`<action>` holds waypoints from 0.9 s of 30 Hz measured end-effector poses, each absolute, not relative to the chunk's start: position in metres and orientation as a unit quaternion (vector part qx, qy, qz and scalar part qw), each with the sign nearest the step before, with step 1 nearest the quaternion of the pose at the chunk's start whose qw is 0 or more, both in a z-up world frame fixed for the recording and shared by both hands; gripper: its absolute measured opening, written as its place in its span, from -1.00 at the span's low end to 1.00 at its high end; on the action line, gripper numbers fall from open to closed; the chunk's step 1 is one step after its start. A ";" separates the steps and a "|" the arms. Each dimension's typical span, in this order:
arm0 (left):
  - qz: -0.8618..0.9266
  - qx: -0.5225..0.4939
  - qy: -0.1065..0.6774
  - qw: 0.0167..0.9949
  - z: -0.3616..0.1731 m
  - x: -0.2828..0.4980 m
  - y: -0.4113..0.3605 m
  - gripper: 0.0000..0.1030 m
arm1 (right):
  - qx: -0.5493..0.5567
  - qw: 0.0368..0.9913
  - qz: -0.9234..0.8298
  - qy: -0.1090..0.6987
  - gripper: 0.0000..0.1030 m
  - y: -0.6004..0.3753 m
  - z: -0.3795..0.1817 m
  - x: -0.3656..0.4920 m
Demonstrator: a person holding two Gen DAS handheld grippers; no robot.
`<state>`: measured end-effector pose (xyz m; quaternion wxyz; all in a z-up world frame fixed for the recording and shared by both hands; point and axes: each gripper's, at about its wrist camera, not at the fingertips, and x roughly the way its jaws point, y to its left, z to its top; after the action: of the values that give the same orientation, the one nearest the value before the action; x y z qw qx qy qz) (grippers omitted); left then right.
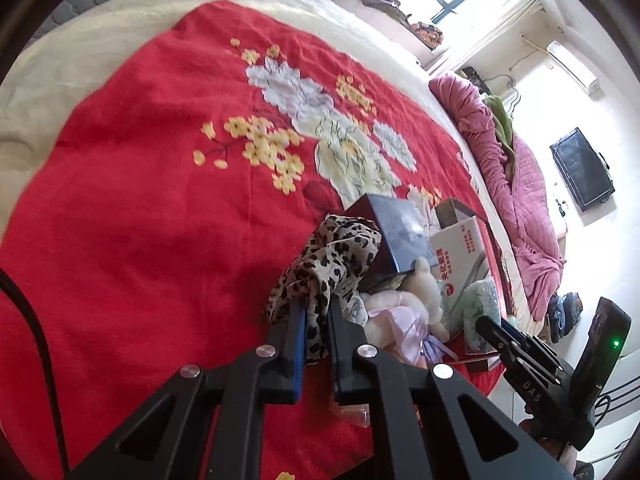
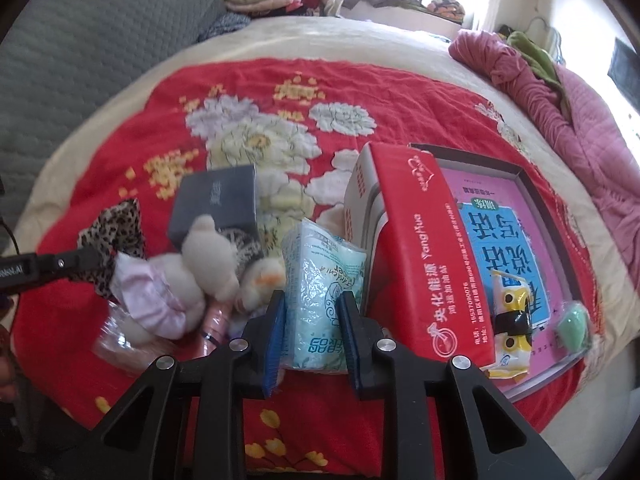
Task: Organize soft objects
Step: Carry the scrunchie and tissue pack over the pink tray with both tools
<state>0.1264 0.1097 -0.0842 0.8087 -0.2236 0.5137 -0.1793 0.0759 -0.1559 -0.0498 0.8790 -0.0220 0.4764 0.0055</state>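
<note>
Two soft things in my grips. Left hand-held gripper point(image 1: 316, 320) pinched narrow on leopard scarf point(image 1: 332, 256), left of red box point(image 2: 416, 256) on bed point(image 2: 132, 80): thin, limp, light, will drape and slip; bunched fold best. Right hand-held gripper point(image 2: 312, 316) clamps tissue pack point(image 2: 324, 280), touching box: squashy, slick wrapper; grip mid-body. Plush toy point(image 2: 200, 268) lies between scarf and pack.
</note>
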 end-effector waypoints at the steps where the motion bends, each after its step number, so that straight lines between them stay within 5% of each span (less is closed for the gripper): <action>1: -0.177 -0.223 0.512 0.810 -0.081 0.125 0.111 -0.81 | -0.019 0.880 0.008 0.474 -0.49 -0.157 -0.047 0.074; 27: -0.264 -0.110 0.442 0.850 0.035 0.069 -0.005 -0.81 | 0.027 0.923 -0.006 0.383 -0.49 -0.215 0.044 0.019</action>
<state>0.0687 -0.0048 0.0355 0.8501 -0.1095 0.4424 -0.2638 0.0189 -0.2149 0.0442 0.9231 0.0269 0.3835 -0.0061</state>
